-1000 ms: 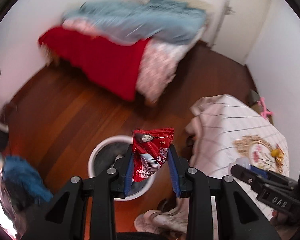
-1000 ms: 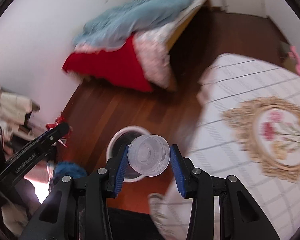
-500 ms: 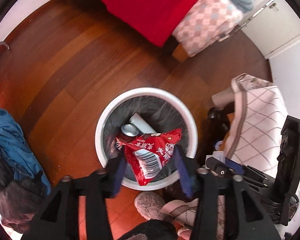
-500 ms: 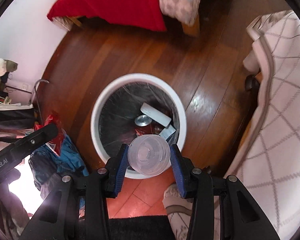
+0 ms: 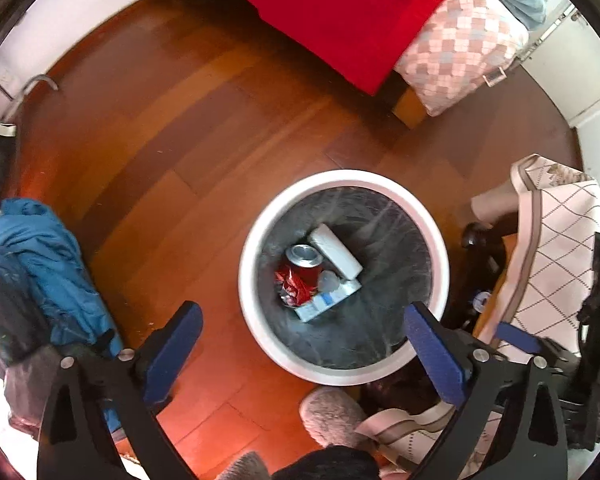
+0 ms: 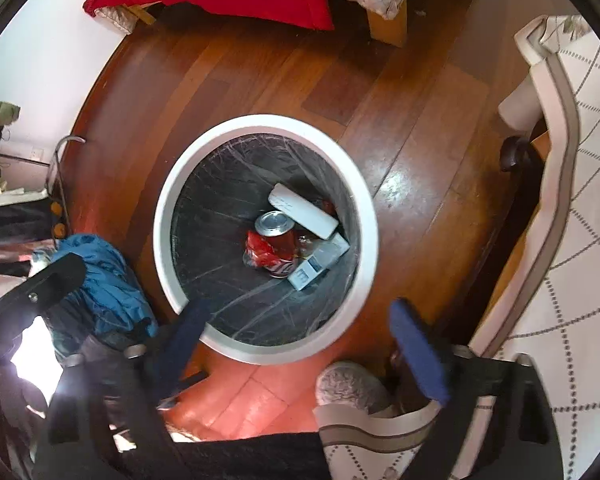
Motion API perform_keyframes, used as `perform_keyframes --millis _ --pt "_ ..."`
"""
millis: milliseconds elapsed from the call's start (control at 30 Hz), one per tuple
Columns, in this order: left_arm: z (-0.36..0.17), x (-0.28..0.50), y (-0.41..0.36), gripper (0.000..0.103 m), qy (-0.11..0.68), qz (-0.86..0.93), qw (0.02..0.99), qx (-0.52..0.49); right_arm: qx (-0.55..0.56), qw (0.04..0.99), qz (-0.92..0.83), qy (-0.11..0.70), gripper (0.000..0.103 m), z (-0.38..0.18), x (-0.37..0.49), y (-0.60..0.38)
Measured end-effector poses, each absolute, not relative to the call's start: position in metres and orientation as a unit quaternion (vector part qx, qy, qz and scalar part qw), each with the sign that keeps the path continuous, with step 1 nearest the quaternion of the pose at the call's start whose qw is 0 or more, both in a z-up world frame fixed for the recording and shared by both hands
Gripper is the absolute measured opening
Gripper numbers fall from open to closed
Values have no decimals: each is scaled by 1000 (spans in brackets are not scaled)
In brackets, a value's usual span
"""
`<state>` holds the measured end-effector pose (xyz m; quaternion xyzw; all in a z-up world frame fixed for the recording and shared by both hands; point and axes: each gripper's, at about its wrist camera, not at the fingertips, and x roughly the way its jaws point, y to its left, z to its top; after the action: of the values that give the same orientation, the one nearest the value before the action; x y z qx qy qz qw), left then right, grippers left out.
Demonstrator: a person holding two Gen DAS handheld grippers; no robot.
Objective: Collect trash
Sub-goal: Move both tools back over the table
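Both loads released within the last half second. Left tongs (image 5: 302,334) now spread wide and empty above the near rim of the trash bin (image 5: 256,236); half a second ago pinching the red snack wrapper, a full second ago the same, with the bin only partly in view. Right tongs (image 6: 300,330) also spread wide, nothing between the blue pads (image 6: 418,354), a little blurred; half a second ago closed on a clear plastic cup.

Red snack wrapper (image 5: 294,286) lying now at the bottom of the bin, crumpled, against the soda can (image 5: 305,257). Clear plastic cup (image 5: 328,280) probably the pale round shape just beside the can and the white tube (image 5: 335,249); hard to be sure, because of transparency. Small white-and-blue box (image 5: 324,302) below them, touching the pile.

Meaning for the task, as a judgement: both pieces delivered, this deposit finished. Next probably a return to the table (image 6: 580,184) at the right for more trash; whether any remains there, not visible from here.
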<state>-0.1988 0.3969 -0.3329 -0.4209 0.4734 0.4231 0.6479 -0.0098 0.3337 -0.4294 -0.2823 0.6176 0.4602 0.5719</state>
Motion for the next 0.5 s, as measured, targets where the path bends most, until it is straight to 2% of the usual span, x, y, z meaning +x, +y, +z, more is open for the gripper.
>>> perform_keyframes --millis 500 --pt "-286 -206 347 103 467 463 657 -368 -314 607 454 572 103 -373 -20 296"
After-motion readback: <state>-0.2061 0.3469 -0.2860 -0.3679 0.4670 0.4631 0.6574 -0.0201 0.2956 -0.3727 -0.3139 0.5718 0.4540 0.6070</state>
